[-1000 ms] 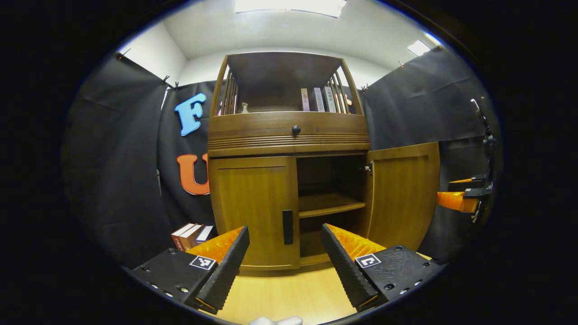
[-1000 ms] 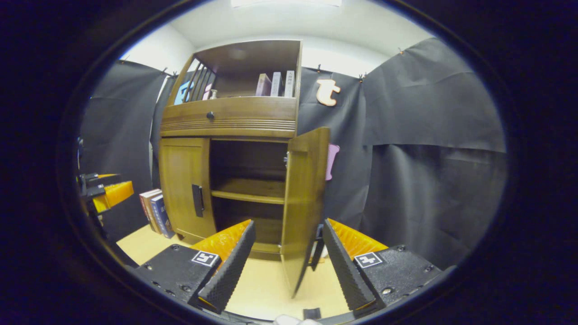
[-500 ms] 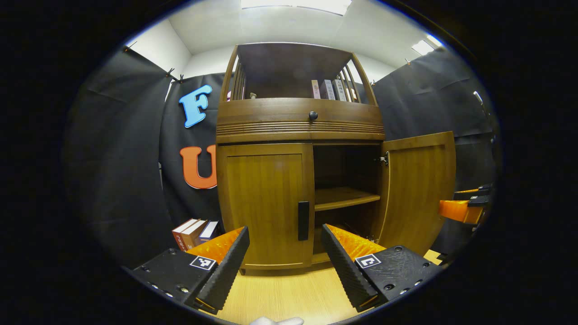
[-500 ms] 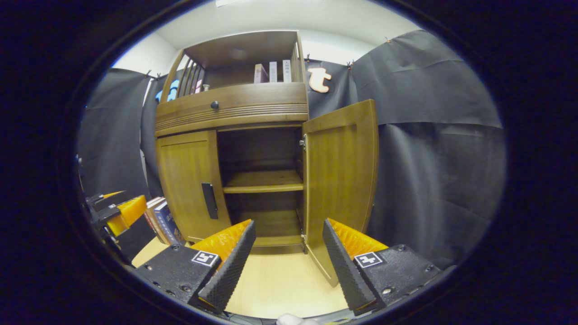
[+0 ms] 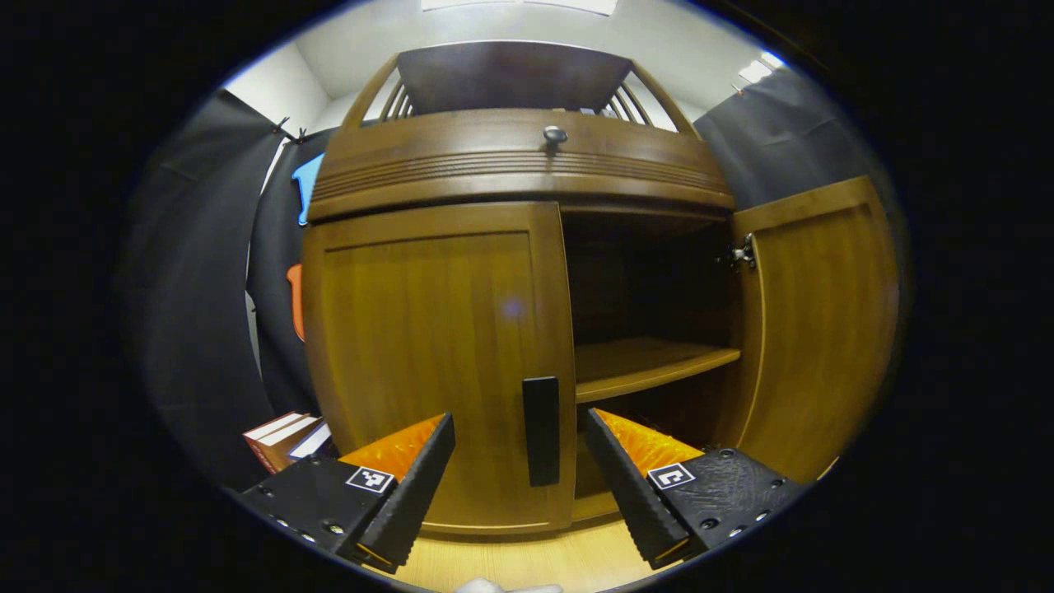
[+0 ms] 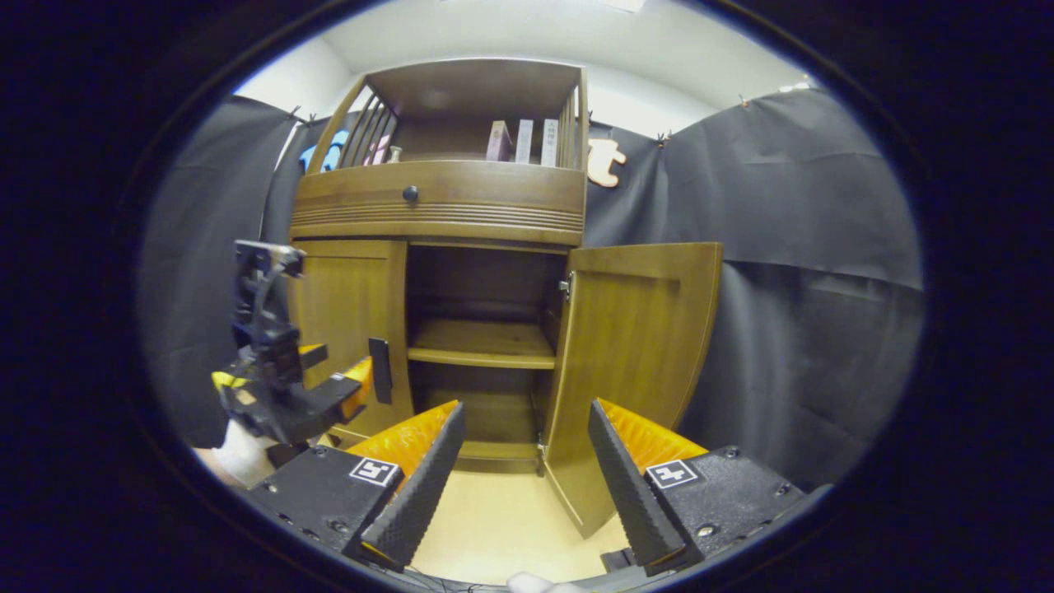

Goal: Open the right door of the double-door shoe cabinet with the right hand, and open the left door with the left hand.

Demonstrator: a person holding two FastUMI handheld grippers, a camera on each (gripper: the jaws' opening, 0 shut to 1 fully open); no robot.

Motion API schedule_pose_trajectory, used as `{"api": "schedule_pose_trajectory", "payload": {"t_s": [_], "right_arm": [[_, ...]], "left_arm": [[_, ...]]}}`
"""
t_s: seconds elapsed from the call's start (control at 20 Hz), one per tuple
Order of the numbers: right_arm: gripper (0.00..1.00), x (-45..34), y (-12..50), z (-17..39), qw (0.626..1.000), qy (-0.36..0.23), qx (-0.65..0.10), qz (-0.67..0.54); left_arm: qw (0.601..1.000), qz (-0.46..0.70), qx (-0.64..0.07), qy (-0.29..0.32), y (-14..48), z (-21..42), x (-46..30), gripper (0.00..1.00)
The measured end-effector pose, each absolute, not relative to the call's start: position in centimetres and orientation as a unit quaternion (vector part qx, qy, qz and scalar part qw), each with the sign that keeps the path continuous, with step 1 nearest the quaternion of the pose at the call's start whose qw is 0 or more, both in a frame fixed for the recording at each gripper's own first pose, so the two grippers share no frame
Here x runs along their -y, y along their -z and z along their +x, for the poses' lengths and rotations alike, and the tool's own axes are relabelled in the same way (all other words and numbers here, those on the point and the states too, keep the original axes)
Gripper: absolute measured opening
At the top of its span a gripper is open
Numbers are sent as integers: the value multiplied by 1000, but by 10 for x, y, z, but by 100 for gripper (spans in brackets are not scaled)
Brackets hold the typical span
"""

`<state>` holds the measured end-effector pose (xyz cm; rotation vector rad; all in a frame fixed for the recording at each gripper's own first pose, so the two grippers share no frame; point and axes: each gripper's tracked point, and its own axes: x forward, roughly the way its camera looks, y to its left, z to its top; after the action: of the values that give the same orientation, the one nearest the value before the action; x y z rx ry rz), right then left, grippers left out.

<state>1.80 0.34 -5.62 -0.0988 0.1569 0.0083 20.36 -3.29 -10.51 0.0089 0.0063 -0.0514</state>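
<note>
The wooden shoe cabinet (image 5: 519, 173) stands close ahead in the left gripper view. Its left door (image 5: 428, 346) is closed, and a dark vertical handle (image 5: 541, 430) sits at the door's right edge. My left gripper (image 5: 520, 482) is open, its fingers on either side of that handle and a little short of it. The right door (image 5: 823, 313) is swung wide open, baring a shelf (image 5: 642, 366). In the right gripper view the open right door (image 6: 634, 362) stands ahead, and my right gripper (image 6: 527, 486) is open and holds nothing. The left gripper (image 6: 329, 395) shows there near the left door's handle (image 6: 380, 371).
Several books (image 5: 280, 432) lean on the floor left of the cabinet. A drawer with a round knob (image 5: 554, 134) runs above the doors, and more books (image 6: 523, 142) stand on the top shelf. Black cloth walls close in both sides. The floor (image 6: 494, 527) is light wood.
My left gripper has moved in close to the left door's handle. My right gripper has drawn back from the right door, which now stands fully open.
</note>
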Motion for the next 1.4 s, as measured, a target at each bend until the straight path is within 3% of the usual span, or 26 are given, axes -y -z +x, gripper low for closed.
{"api": "schedule_pose_trajectory", "payload": {"t_s": [0.05,0.15,0.2,0.3,0.35,0.4,0.5,0.55,0.65,0.75,0.8,0.85,0.95,1.0,1.05,1.1,1.15,1.2,1.3,1.35,1.4], "right_arm": [[99,-3,57,17,995,-1,-82,-54],[94,2,58,14,994,7,-89,-65],[95,4,58,11,993,10,-92,-67],[95,7,61,7,993,14,-98,-69],[99,9,62,6,992,17,-101,-69],[95,11,63,5,992,19,-102,-69],[99,14,66,6,992,21,-106,-68],[99,15,67,6,992,22,-108,-67],[99,14,68,6,992,20,-111,-62],[95,11,67,6,992,17,-110,-59],[95,11,66,5,992,16,-109,-59],[95,10,67,4,992,15,-108,-60],[95,7,68,-1,992,11,-108,-61],[95,8,69,-3,992,11,-109,-62],[95,9,71,-4,992,10,-111,-61],[99,9,72,-6,992,9,-114,-59],[95,9,74,-9,992,7,-116,-56],[95,10,74,-12,992,6,-117,-56],[99,9,76,-17,991,4,-119,-56],[99,8,77,-19,991,2,-120,-56],[99,7,79,-21,991,-1,-122,-55]], "left_arm": [[1000,1,-9,28,112,218,37,96],[1000,4,-11,19,121,242,38,96],[1000,4,-17,18,126,253,39,89],[999,-5,-21,25,133,263,45,83],[999,-8,-22,25,135,268,45,70],[999,-10,-25,27,137,269,46,63],[999,-24,-20,40,137,270,52,50],[999,-27,-23,42,137,263,52,51],[998,-27,-24,51,140,270,53,31],[998,-31,-28,51,139,264,52,25],[998,-30,-29,53,139,262,52,25],[998,-29,-29,55,139,259,52,34],[997,-32,-30,61,140,250,52,34],[997,-33,-30,63,141,246,51,25],[997,-33,-29,66,141,241,50,25],[997,-34,-28,68,141,235,49,34],[997,-33,-27,72,140,228,48,25],[996,-31,-26,75,140,222,47,25],[996,-30,-26,80,139,210,43,25],[996,-31,-28,82,140,203,41,34],[995,-34,-30,84,139,196,39,25]]}}
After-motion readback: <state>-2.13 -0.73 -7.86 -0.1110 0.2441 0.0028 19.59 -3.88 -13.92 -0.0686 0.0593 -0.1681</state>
